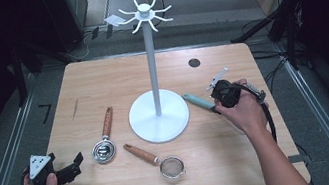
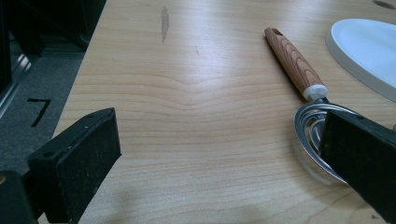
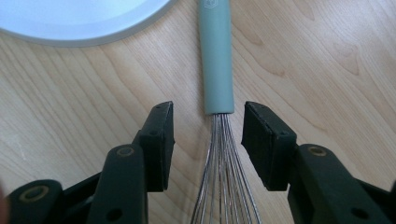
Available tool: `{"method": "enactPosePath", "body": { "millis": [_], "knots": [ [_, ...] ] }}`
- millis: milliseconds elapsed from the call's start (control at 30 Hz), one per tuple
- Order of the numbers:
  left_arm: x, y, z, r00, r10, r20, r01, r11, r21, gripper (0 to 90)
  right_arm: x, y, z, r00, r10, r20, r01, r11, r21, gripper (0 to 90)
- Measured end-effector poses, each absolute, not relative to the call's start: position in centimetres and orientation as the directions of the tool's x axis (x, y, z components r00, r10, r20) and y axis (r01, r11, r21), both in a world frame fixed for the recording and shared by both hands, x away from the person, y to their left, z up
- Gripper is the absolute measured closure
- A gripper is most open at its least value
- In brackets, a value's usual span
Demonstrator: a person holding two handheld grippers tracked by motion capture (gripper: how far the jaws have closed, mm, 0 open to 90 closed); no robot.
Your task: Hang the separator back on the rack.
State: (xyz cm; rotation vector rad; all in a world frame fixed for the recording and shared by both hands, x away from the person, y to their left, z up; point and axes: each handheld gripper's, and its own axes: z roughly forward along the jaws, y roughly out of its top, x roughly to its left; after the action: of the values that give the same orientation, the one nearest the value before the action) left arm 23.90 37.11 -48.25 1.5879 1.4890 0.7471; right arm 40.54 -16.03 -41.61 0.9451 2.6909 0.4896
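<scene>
- Jaws of the right gripper [image 3: 208, 140] are being held partly open astride a whisk [image 3: 218, 70], one pad on each side of the wires just below the teal handle; neither pad is seen pressing on it, and nothing is being gripped.
- Whisk is lying flat on the wooden table [image 1: 99, 78], right of the white stand's round base [image 1: 159, 116], its handle pointing toward that base.
- Right gripper [image 1: 223, 93] is being carried by the person's right hand [image 1: 246, 112] over the whisk in the high view; the wires are hidden beneath it there.
- Left gripper [image 1: 76, 165] is being held wide open at the table's near left corner, with nothing between its pads.
- Steel utensil with a wooden handle [image 2: 299, 70] is lying just ahead of it, possibly a scoop.
- Small strainer [image 1: 171, 166] is lying near the front edge.
</scene>
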Motion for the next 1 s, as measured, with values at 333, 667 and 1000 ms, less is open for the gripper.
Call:
{"method": "enactPosePath", "body": {
  "millis": [333,667,1000],
  "knots": [
    [23.9,37.1,-48.2,0.128,0.986,-0.109,0.501,0.031,0.865,0.0,42.1,-16.0,-41.6,-0.746,0.655,-0.120,0.587,0.732,0.346,55.5],
    [23.8,37.2,-48.2,0.131,0.984,-0.119,0.499,0.038,0.866,0.0,43.3,-15.7,-42.0,-0.741,0.663,-0.106,0.612,0.732,0.298,56.3],
    [23.9,37.2,-48.3,0.130,0.984,-0.123,0.500,0.042,0.865,0.0,44.1,-14.9,-41.8,-0.750,0.656,-0.081,0.615,0.738,0.278,58.9]
  ]
}}
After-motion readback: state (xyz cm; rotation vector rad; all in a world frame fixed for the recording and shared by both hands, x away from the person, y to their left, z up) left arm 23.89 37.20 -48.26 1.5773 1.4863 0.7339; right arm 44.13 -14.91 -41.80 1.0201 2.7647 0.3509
